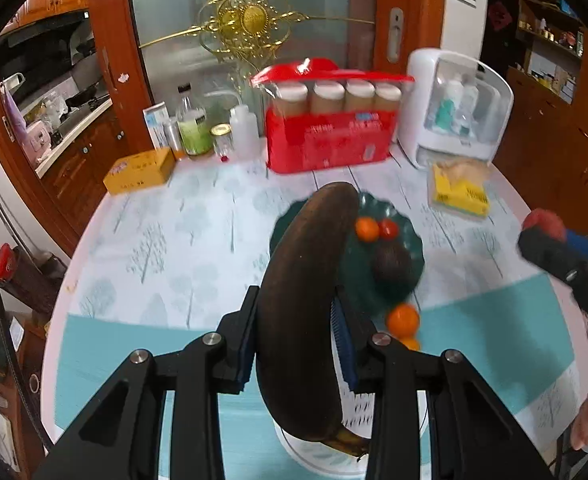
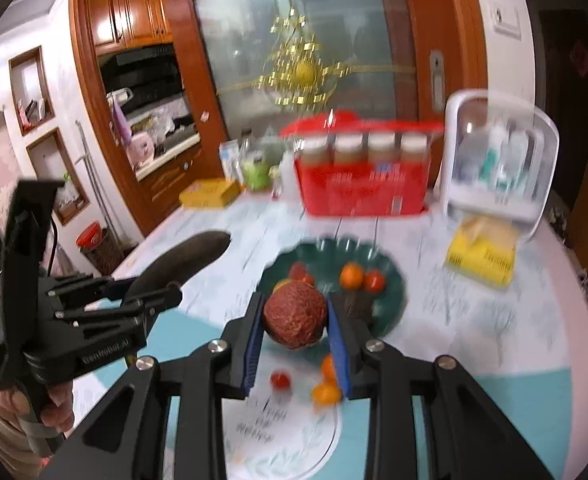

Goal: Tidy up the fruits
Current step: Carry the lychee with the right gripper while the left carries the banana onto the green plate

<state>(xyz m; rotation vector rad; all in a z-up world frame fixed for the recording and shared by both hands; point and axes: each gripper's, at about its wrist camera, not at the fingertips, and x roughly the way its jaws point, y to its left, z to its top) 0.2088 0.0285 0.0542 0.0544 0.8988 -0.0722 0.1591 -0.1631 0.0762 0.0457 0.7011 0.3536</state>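
Observation:
My left gripper [image 1: 294,312] is shut on a dark brown overripe banana [image 1: 306,280] and holds it above the table near a dark green plate [image 1: 404,232]. The plate holds an orange [image 1: 366,229], a small tomato [image 1: 388,229] and a dark avocado [image 1: 392,263]. My right gripper [image 2: 294,320] is shut on a red bumpy round fruit [image 2: 296,314], held above the plate's near edge [image 2: 322,252]. A white plate [image 2: 318,440] below carries a tomato [image 2: 280,380] and small oranges [image 2: 326,394]. The left gripper [image 2: 149,296] with the banana [image 2: 189,256] shows at left in the right wrist view.
At the table's back stand a red basket of jars [image 1: 330,136], a white storage case [image 1: 454,108], bottles [image 1: 193,124] and a yellow box [image 1: 139,170]. A yellow packet [image 1: 460,192] lies right of the green plate. The table edge curves at left.

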